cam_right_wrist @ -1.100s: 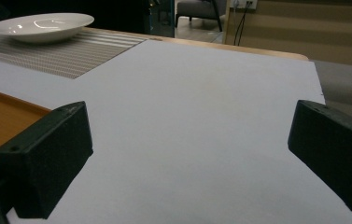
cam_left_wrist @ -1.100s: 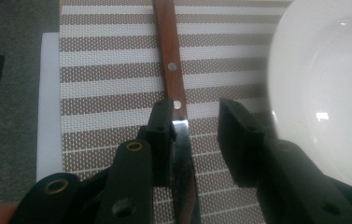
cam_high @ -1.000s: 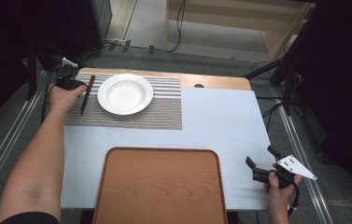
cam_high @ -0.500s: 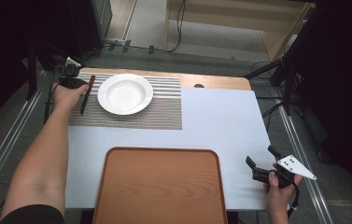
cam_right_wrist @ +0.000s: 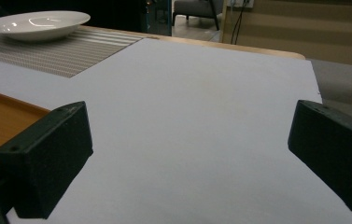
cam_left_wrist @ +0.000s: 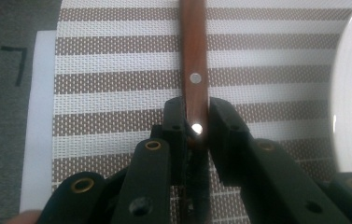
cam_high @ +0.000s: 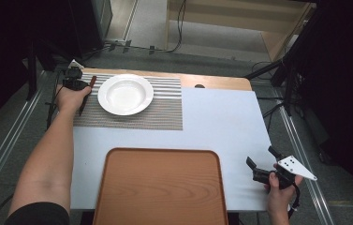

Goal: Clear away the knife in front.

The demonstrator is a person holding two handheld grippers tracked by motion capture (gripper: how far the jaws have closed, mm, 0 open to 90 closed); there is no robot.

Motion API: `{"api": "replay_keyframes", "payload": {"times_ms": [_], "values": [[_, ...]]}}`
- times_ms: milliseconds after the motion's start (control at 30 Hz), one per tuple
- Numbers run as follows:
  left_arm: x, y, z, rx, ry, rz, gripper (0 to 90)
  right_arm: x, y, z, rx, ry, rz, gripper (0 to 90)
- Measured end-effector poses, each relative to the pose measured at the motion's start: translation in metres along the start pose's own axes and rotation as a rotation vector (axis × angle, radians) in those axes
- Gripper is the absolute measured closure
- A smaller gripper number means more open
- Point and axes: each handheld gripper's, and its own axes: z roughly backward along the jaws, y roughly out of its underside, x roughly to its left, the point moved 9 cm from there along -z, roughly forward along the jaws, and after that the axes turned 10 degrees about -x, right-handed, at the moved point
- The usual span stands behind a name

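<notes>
Wooden-handled utensil gripped on the striped placemat, far left of the table.

The left gripper (cam_left_wrist: 196,128), whose jaws have just been closing, is seen clamped on the wooden handle (cam_left_wrist: 194,56), just left of the white plate (cam_high: 125,93). A straight, level lift is advised so the tip is kept clear of the plate rim. The right gripper (cam_high: 264,164) is held wide open, with nothing in it, near the right edge beside the wooden tray (cam_high: 160,187).

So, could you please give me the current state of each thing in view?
Left tongs: closing, pads against the knife handle.
Knife: flat on the striped placemat, beside the plate.
Plate: upright, empty.
Wooden tray: empty.
Right tongs: open, holding nothing.
</notes>
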Motion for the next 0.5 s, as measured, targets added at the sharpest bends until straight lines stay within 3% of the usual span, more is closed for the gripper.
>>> {"api": "replay_keyframes", "payload": {"times_ms": [100, 267, 333, 500], "values": [[-0.001, 0.001, 0.001, 0.005, -0.001, -0.017, 76.5, 0.000, 0.000, 0.000, 0.001, 0.000, 0.001, 0.0], [-0.004, 0.003, 0.006, 0.012, 0.053, -0.027, 76.6, 0.000, 0.000, 0.000, -0.003, -0.002, 0.001, 0.0], [-0.004, 0.002, 0.010, 0.013, 0.051, -0.055, 76.6, 0.000, 0.000, 0.000, -0.002, -0.002, 0.000, 0.0], [-0.007, -0.002, 0.019, -0.004, 0.067, -0.064, 76.7, 0.000, 0.000, 0.001, -0.004, -0.008, -0.002, 0.0]]}}
